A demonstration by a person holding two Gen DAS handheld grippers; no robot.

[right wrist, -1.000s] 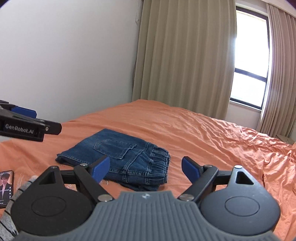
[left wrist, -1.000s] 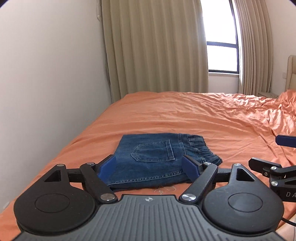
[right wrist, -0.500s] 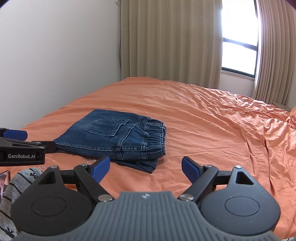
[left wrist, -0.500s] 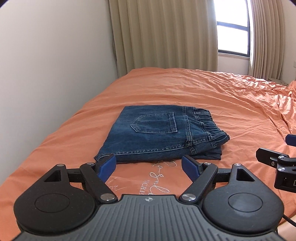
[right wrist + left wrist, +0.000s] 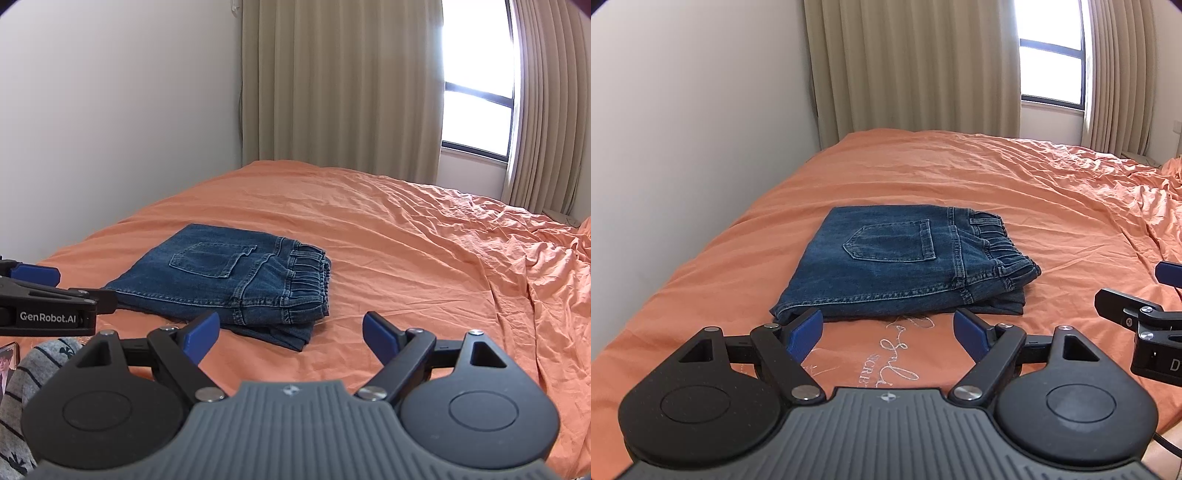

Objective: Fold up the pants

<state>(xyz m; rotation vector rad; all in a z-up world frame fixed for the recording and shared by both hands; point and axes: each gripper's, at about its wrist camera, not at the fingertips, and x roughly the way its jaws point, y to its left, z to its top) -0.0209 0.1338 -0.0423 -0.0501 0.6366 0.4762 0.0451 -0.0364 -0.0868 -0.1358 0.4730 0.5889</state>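
Each view is taken low over the near edge of the bed (image 5: 960, 173), along the fingers of its own gripper, toward the curtained window (image 5: 476, 96). The folded pants (image 5: 905, 262) are seen close ahead in both, from the left in one and from the right in the other.

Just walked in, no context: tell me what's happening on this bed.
A person holds a two-finger gripper in each hand. The blue jeans lie folded into a compact rectangle on the orange bed. The left gripper and right gripper are both open, empty and clear of the denim, so the fold looks finished.
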